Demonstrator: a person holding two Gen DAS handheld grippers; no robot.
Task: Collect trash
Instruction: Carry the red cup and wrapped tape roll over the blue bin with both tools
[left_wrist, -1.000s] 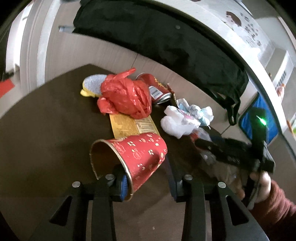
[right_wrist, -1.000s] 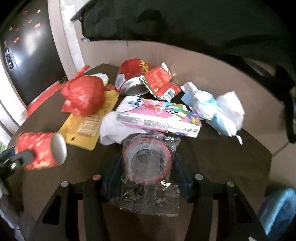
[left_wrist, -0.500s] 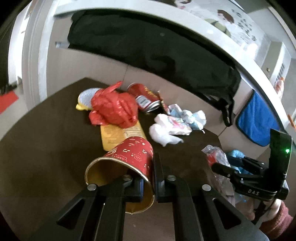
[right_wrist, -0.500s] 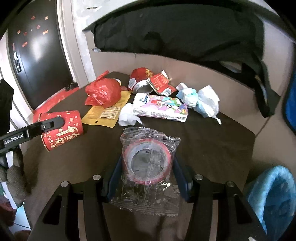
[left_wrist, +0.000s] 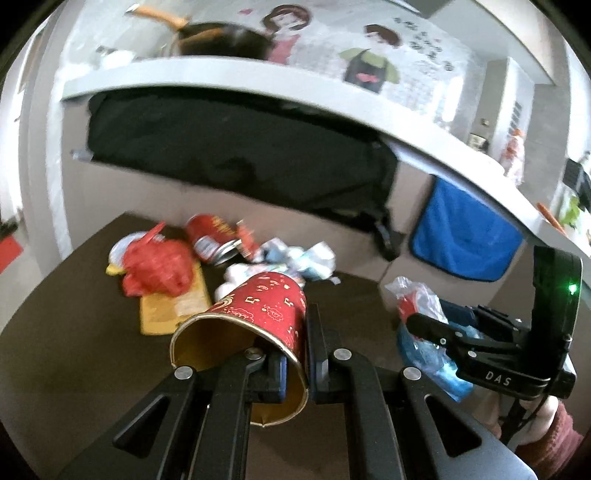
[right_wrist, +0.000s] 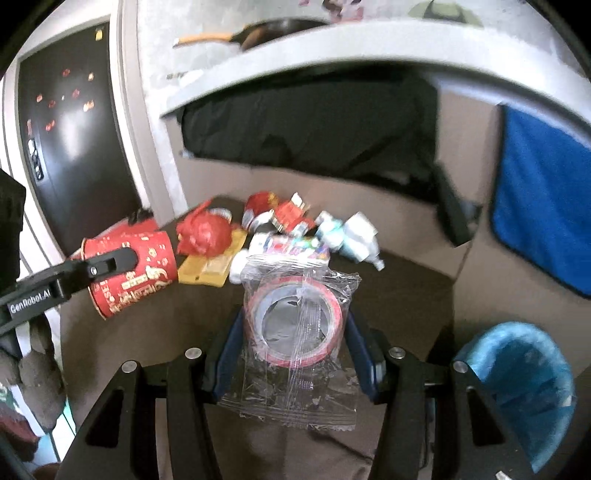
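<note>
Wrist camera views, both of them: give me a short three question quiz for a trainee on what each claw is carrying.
1. True or false: the left claw pinches the wall of the red paper cup, one finger inside it.
2. What does the right claw hold?
A. the red plastic bag
B. the bagged tape roll
C. the crushed can
3. Fill in: off the table's right edge, in the right wrist view, stands a bin lined with a ____ bag.

Key: 1 true; 2 B; 3 blue.
</note>
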